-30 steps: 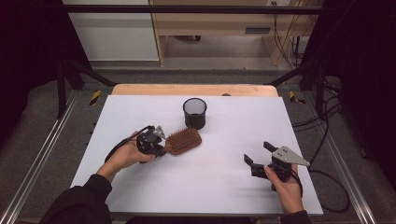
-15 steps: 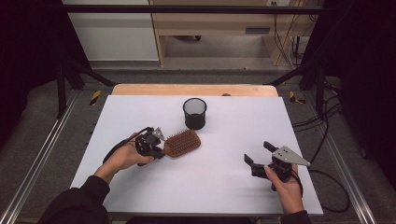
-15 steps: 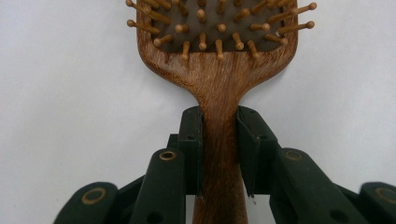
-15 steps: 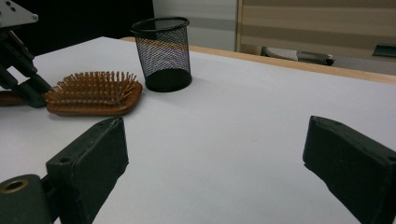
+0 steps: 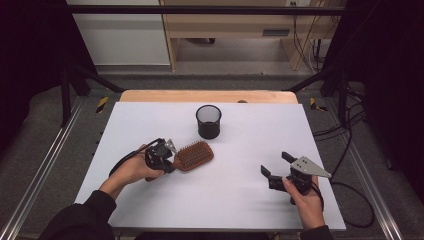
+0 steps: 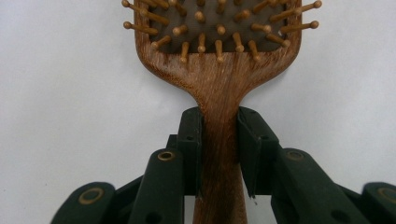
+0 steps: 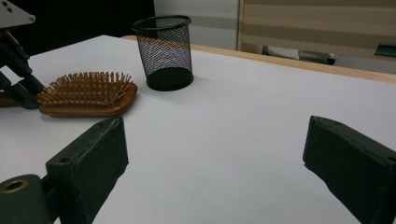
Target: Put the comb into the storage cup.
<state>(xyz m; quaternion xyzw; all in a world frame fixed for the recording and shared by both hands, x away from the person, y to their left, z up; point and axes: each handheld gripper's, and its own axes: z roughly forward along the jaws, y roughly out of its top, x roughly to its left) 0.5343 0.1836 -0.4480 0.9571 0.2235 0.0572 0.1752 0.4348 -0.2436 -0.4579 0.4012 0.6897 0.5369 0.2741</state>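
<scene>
A wooden hairbrush [image 5: 196, 155] lies bristles up on the white table [image 5: 260, 125], left of the middle. My left gripper [image 5: 172, 162] is shut on its handle, and in the left gripper view both pads squeeze the narrow neck of the hairbrush [image 6: 219, 79] just below the head. My right gripper [image 5: 275, 163] rests at the front right with its jaws open and nothing between them. The right gripper view looks across bare table between the wide jaws of the right gripper [image 7: 217, 140] toward the hairbrush [image 7: 88, 95].
A black mesh cup [image 5: 208, 121] stands upright behind the brush, near the table's far middle, and appears as the mesh cup [image 7: 164, 51] in the right gripper view. A wooden strip [image 5: 210, 96] runs along the far edge. Cables trail off the right side.
</scene>
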